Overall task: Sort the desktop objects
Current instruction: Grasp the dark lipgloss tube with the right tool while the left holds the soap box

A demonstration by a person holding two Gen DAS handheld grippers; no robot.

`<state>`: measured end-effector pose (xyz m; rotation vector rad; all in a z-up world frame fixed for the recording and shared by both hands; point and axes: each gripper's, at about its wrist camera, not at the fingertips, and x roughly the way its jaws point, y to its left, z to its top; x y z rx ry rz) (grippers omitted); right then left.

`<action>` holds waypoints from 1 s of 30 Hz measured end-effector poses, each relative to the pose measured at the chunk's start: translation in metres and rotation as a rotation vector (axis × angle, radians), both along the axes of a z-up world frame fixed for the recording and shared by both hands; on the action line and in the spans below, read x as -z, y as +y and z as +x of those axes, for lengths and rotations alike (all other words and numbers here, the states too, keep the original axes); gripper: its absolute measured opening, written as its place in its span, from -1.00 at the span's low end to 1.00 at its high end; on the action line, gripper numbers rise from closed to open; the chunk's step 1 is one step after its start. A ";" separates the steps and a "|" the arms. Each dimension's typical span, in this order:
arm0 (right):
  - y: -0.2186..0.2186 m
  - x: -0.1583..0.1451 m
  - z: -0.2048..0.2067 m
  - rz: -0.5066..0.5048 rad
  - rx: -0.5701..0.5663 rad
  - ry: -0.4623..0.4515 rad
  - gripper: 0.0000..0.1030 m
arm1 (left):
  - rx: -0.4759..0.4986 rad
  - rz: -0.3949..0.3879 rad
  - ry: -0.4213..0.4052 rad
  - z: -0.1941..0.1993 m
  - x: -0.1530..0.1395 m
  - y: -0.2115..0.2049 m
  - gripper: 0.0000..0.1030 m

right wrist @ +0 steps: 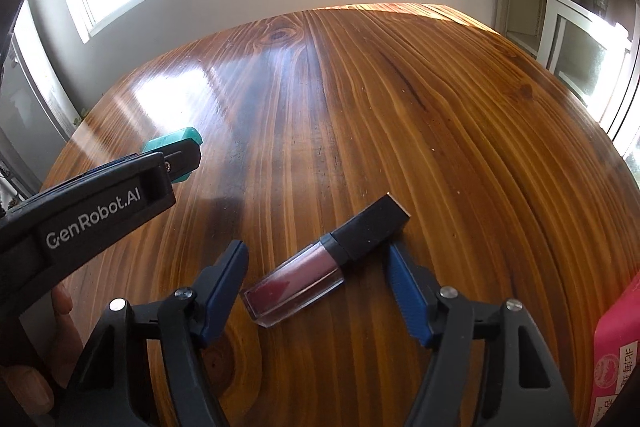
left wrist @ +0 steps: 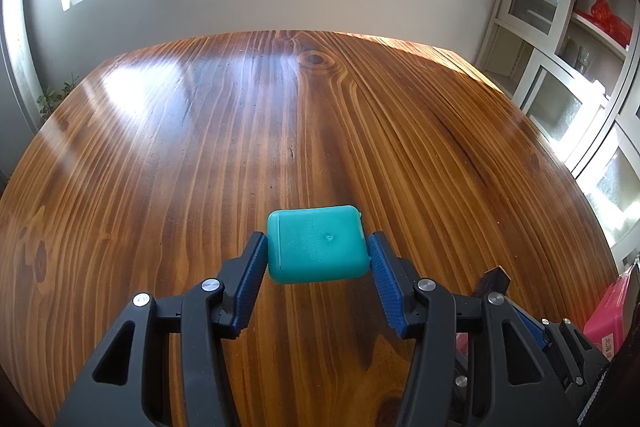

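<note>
Your left claw [left wrist: 318, 255] clamps the teal box [left wrist: 316, 245] above the table [left wrist: 280, 127]. Your right claw [right wrist: 316, 275] stands part open around the lip gloss [right wrist: 320, 263], cap toward 2 o'clock, pads not pressing.

My left hand-held gripper [left wrist: 318, 253] has black arms and ribbed blue pads around a teal case [left wrist: 318, 245]. I read the tabletop [left wrist: 280, 131] as glossy orange-brown wood with dark grain stripes and knots. At lower centre of the right view, the lip gloss tube [right wrist: 320, 261] shows clear walls, dark red fill and a black cap. The box [right wrist: 618, 351] at lower right is pink.
</note>
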<state>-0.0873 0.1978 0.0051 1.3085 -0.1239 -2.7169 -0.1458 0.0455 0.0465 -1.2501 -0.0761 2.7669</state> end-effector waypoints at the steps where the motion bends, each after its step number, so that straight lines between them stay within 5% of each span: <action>1: -0.001 0.000 0.000 0.017 -0.002 0.005 0.29 | 0.000 0.001 -0.002 0.000 0.000 0.000 0.08; 6: 0.001 0.001 0.004 0.056 -0.006 0.019 -0.25 | 0.009 0.011 -0.015 -0.001 0.002 0.003 0.08; 11: 0.009 0.000 0.009 0.049 -0.002 0.021 -0.53 | 0.025 0.010 -0.010 -0.003 0.000 0.008 0.08; 30: 0.036 -0.026 0.066 -0.043 0.052 0.061 -0.54 | 0.117 0.010 0.034 0.008 -0.015 0.040 0.08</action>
